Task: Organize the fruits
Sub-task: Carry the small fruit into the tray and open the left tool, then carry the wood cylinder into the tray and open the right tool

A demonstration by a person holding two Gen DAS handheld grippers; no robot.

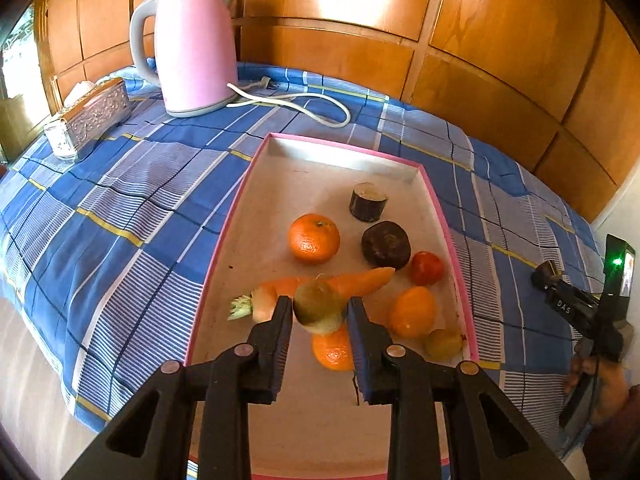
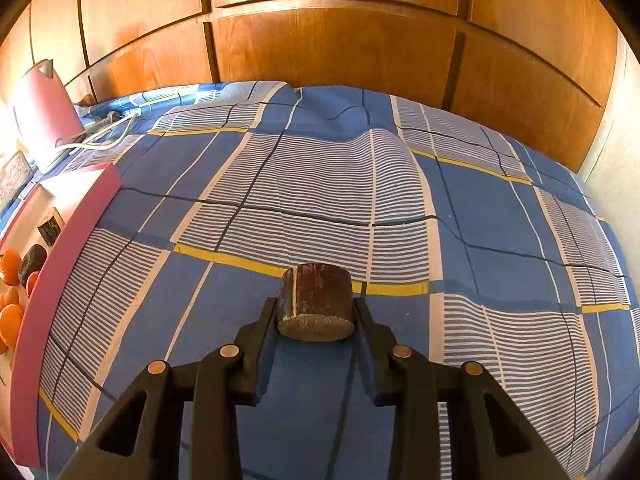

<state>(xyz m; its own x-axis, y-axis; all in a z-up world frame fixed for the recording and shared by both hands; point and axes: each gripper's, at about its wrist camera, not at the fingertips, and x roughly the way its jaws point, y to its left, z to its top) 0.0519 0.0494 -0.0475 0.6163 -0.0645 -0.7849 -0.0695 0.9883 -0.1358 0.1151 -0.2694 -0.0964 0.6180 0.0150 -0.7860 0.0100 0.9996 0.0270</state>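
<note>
Two wrist fisheyes, both looking fwd and steeply down along black gripper fingers at a bed w/ blue checked cloth [image 2: 320,184], wooden panelled wall [image 2: 332,52] behind.

Left wrist cam sits close above the pink-rimmed white cardboard tray [image 1: 256,168], facing along its length toward the pink electric kettle [image 1: 192,48] at far left; the other handheld black gripper [image 1: 580,308] shows at its right edge. Right wrist cam hangs close over bare cloth right of the tray, facing the wall. Shared: tray's pink side wall [image 2: 52,280] at its left edge, kettle [image 2: 44,112], white cord [image 2: 100,136], same cloth and wall.
</note>
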